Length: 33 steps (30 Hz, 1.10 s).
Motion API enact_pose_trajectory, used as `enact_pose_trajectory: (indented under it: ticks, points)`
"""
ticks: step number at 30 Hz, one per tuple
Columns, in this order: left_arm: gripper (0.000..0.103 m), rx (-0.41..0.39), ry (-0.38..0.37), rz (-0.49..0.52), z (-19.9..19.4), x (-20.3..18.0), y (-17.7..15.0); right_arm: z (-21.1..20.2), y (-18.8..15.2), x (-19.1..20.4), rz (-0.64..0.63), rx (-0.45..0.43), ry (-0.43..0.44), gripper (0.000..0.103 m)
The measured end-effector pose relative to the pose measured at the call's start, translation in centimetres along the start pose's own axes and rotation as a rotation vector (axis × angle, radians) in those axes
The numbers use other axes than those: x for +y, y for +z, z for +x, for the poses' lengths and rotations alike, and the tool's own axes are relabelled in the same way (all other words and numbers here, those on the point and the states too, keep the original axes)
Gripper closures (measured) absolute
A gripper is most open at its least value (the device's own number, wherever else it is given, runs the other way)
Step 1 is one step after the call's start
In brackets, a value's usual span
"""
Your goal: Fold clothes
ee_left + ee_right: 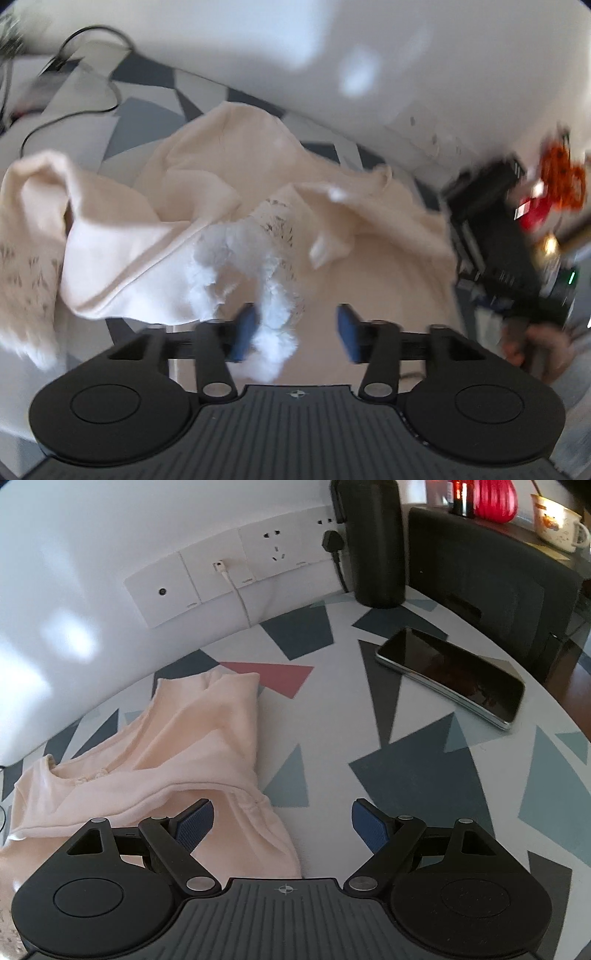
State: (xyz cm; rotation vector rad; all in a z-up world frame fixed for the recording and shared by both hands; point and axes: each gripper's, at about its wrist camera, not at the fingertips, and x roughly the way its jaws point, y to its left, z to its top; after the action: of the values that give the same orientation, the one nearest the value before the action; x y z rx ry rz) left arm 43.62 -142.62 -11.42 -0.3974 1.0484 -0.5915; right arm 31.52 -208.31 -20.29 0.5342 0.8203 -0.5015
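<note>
Garment [147, 760] crumpled btwn wide-apart left tool [295, 332] pads, beside empty, gaping right tool [282, 825].

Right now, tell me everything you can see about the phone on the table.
The phone is a slim dark slab with a glossy black screen, switched off, and a thin silvery edge. It lies flat and face up on the patterned table, set at a slant, right of the pink garment and apart from it. Nothing touches it but the table; the right gripper is open, well short of it.
</note>
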Motion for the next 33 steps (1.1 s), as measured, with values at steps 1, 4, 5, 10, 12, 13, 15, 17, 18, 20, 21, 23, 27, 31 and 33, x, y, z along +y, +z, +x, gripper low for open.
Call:
enact_pose_trajectory:
  ticks: [1,4,5,10,12,13,15,17,18,20,21,23,27,31,33]
  points:
    - [0.044,-0.018,-0.018,-0.039,0.0,0.3,-0.1,0.0,0.0,0.2,-0.007,0.000,0.003,0.023]
    - [0.042,-0.067,-0.035,-0.109,-0.2,0.9,0.5,0.1,0.0,0.8,-0.024,0.004,0.009,0.023]
    - [0.042,-0.073,-0.025,-0.121,0.0,1.0,0.8,0.2,0.0,1.0,-0.027,0.006,0.009,0.023]
    - [0.098,-0.083,0.087,-0.123,2.0,0.2,3.3,0.0,0.0,1.3,-0.027,0.008,0.012,0.023]
    - [0.098,-0.145,0.089,-0.050,1.3,-1.3,5.1,-0.3,0.1,1.4,-0.027,0.000,0.009,0.023]
    - [0.098,-0.201,0.076,0.010,0.3,-2.6,6.1,-0.4,0.2,1.3,-0.025,-0.006,0.008,0.023]
    - [0.098,-0.311,0.046,0.145,-1.7,-5.2,7.8,-0.6,0.4,1.2,-0.017,-0.015,0.009,0.023]
    - [0.098,-0.376,0.028,0.388,-3.7,-7.8,7.8,-0.9,0.5,1.0,-0.014,-0.020,0.015,0.023]
    - [0.097,-0.369,0.036,0.509,-4.2,-8.7,7.3,-1.0,0.5,0.9,-0.017,-0.022,0.015,0.023]
    - [0.097,-0.278,0.049,0.662,-4.1,-8.8,6.0,-1.1,0.2,0.5,-0.014,-0.020,0.004,0.023]
    - [0.097,-0.217,0.064,0.673,-3.5,-7.9,5.2,-1.2,0.1,0.3,-0.010,-0.018,-0.001,0.022]
    - [0.097,-0.102,0.113,0.670,-1.9,-5.8,3.2,-1.0,-0.1,-0.3,0.012,0.001,-0.004,0.022]
    - [0.092,0.077,0.191,0.725,0.1,-3.7,-1.3,-0.8,-0.4,-0.7,0.019,0.020,-0.014,0.023]
    - [0.069,0.126,0.149,0.620,-1.0,-2.7,-2.9,-0.9,-0.4,-0.5,0.016,0.017,-0.002,0.023]
    - [0.051,0.125,0.085,0.484,-2.0,-1.9,-2.9,-0.8,-0.4,-0.3,0.009,0.015,0.004,0.023]
